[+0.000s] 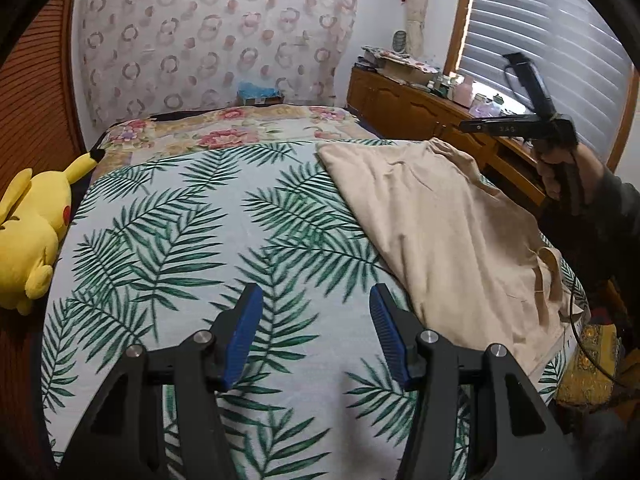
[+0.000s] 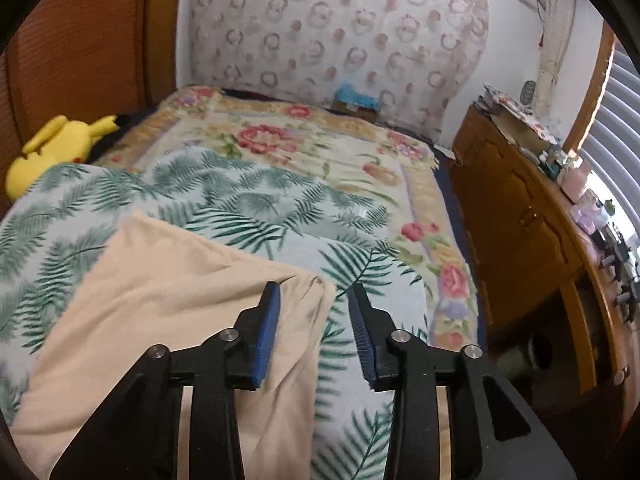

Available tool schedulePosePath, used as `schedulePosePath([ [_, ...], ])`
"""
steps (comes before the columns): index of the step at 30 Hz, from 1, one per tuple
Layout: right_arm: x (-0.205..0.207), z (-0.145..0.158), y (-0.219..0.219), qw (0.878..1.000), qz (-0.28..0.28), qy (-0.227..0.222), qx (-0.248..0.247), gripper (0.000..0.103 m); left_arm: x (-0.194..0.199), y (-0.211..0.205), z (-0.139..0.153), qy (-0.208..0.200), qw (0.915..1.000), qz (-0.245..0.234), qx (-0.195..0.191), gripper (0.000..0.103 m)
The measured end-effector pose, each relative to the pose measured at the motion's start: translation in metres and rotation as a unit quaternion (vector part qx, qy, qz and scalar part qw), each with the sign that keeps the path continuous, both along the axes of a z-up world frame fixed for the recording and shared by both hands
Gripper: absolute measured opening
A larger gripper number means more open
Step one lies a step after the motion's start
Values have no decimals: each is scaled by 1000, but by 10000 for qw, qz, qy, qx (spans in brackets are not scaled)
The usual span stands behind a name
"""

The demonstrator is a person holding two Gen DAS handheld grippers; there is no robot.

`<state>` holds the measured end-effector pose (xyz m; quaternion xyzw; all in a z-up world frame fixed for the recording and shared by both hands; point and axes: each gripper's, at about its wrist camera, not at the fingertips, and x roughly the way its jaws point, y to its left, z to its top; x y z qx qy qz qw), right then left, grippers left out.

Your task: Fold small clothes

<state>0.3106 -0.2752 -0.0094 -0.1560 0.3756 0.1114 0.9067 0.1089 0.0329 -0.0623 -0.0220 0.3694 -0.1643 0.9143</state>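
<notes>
A beige garment point(image 1: 440, 220) lies folded on the right side of a leaf-print blanket point(image 1: 200, 220) on the bed. My left gripper point(image 1: 316, 292) is open above bare blanket, left of the garment, with nothing between its blue pads. In the right wrist view the garment point(image 2: 160, 300) fills the lower left. My right gripper point(image 2: 315, 288) is open over the garment's far right corner; its left finger point(image 2: 268, 320) is above the cloth and its right one above the blanket point(image 2: 240, 200). The cloth is not pinched. A hand point(image 1: 560, 172) holds the right gripper's black frame point(image 1: 516, 128) above the garment's right edge.
A yellow plush toy point(image 1: 32, 224) lies at the bed's left edge. A floral cover point(image 1: 224, 128) spreads beyond the blanket towards the patterned wall. A wooden dresser point(image 2: 520, 220) with clutter on top runs along the bed's right side, under a window with blinds point(image 1: 540, 40).
</notes>
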Motion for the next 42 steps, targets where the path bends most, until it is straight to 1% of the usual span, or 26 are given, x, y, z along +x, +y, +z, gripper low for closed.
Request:
schedulePosePath([
  [2,-18,6,1,9999,105,-60,50,43,-1,-6,1,-14,10000,-55,13,54],
  [8,-73,14,2,9991,348,-125,196,45,-10,-24,5,-82,9997,-218,74,54],
  [13,-112,6,3,9981,483,-105,361,45,-19,-37,7,-133,9994,-291,152,54],
  [20,-151,-10,5,9969,577,10,531,45,-35,-49,13,-232,9989,-347,232,54],
  [26,-176,-20,5,9959,598,94,668,45,-37,-60,12,-204,9985,-420,282,54],
  [29,-187,-29,2,9938,677,227,856,45,-39,-69,8,-121,9980,-562,258,54],
  [33,-198,-45,4,9933,689,437,821,45,-40,-82,-2,35,9967,-756,296,55],
  [36,-203,-56,4,9928,687,546,811,45,-40,-88,-8,120,9962,-803,321,55],
  [39,-206,-61,3,9930,668,588,775,45,-42,-91,-12,182,9959,-836,301,55],
  [42,-210,-63,4,9940,700,569,622,45,-43,-91,-14,208,9958,-837,301,55],
])
